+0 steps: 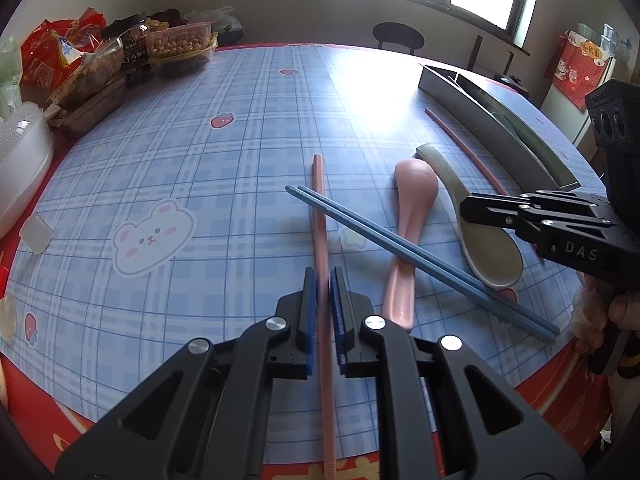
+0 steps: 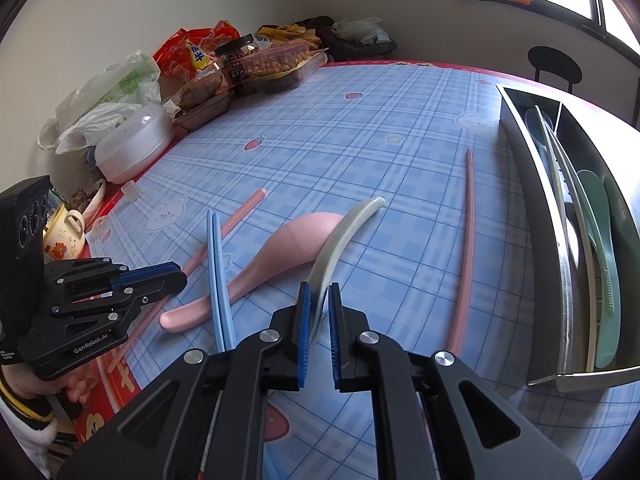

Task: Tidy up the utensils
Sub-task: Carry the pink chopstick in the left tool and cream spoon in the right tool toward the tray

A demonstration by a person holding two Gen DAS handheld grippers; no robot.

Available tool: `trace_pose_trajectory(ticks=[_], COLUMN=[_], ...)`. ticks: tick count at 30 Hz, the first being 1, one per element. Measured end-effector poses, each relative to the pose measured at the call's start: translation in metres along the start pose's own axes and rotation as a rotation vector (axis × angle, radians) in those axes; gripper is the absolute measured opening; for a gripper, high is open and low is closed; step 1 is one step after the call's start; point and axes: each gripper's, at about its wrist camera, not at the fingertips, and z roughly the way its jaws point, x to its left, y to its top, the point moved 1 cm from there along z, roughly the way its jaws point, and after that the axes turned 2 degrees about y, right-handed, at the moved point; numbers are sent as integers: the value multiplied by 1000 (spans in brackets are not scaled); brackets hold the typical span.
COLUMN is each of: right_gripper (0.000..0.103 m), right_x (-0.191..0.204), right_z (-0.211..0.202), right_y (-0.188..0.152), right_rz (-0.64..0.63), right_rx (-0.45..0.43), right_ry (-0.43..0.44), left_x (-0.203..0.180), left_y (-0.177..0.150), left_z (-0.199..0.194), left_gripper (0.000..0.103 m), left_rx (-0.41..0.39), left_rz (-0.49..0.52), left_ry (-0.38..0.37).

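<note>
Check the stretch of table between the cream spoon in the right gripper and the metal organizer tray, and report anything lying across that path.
One thing: a pink chopstick lies on the tablecloth between the cream spoon, pinched in the right gripper, and the metal organizer tray. It lies flat, roughly parallel to the tray's near wall, so lifting the spoon over it should clear it.

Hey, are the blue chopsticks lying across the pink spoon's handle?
Yes, in the left wrist view the blue chopsticks lie diagonally on top of the pink spoon, crossing its handle.
</note>
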Motion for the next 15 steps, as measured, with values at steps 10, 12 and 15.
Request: trace_pose_trajectory(ticks=[10, 12, 15], right_gripper=[9, 10, 8], right_x=[8, 9, 11], right_z=[4, 4, 2], right_y=[3, 3, 1], right_rz=[-34, -41, -47], right_rx=[5, 4, -5], right_ry=[-36, -43, -50], left_x=[-16, -15, -6], left_y=[-2, -2, -2], left_z=[-1, -1, -3], left_gripper=[24, 22, 10], left_rx=[-10, -12, -16], left_rz=[74, 67, 22], left_ry=[29, 25, 13])
